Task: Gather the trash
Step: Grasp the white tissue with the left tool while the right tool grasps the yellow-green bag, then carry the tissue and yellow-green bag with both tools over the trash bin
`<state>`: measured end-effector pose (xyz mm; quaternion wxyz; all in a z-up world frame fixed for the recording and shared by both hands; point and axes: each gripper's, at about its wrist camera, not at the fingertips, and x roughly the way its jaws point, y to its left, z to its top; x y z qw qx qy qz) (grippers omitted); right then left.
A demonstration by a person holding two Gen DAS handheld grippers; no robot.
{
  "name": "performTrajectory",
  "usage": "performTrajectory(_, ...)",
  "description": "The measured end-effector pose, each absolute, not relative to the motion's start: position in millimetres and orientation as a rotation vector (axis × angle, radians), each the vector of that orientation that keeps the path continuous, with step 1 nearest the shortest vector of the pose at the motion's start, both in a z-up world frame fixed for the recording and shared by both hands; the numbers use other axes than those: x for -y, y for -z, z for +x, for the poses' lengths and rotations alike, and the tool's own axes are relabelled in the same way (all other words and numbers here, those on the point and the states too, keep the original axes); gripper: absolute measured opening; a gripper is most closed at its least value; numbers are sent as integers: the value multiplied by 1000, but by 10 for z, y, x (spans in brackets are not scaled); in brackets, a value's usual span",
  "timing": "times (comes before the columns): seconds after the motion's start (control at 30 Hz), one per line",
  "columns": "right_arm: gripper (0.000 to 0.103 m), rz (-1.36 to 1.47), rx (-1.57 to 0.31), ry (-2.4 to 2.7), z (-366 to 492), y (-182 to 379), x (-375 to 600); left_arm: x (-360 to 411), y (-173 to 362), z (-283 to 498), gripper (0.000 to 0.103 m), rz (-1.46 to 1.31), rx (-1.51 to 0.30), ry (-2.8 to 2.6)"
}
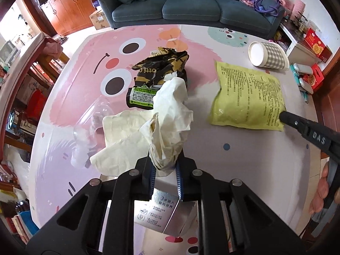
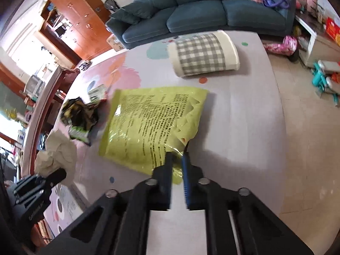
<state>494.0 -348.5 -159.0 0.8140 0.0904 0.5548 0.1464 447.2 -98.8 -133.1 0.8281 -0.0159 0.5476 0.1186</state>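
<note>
We see the trash spread over a worktop (image 1: 70,114) covered with a pink cartoon-print mat. Our left tongs (image 1: 164,163) are closed on a crumpled cream tissue (image 1: 170,114), pinching its lower end while the rest of it billows up and over towards the middle of the worktop. Just beyond it lies a crushed black-and-gold snack wrapper (image 1: 157,74), and to the left of the tissue a clear plastic piece (image 1: 89,127) rests on the mat, hard to make out. Under the left tongs, at the near edge of the worktop, a small silver printed carton (image 1: 161,212) shows.

Our right tongs (image 2: 177,159) are nearly closed on the near corner of a yellow-green printed pouch (image 2: 153,123), which lies flat on the right half of the worktop; that corner is puckered between the jaws. In the left wrist view a hand (image 1: 320,193) holds the right tool at the right edge.

Towards the far right corner a grey-checked waste bin (image 2: 204,53) lies on its side, well apart from the pouch; we cannot see anything in it. The strip of worktop between pouch and bin is bare, as is the part to the right of the pouch up to the right edge. Beyond the far edge stands a blue sofa (image 2: 201,8).
</note>
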Motion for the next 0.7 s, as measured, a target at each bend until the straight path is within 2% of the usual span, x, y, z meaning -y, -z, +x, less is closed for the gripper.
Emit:
performTrajectory(0.17, 1, 220, -1128, -346, 4687, 1306, 3422, 973, 1177, 4331, 13, -38, -1143, -245)
performTrajectory(0.7, 0, 215, -1054, -376, 3848, 524, 3201, 886, 500, 3683, 12, -41, -1052, -199)
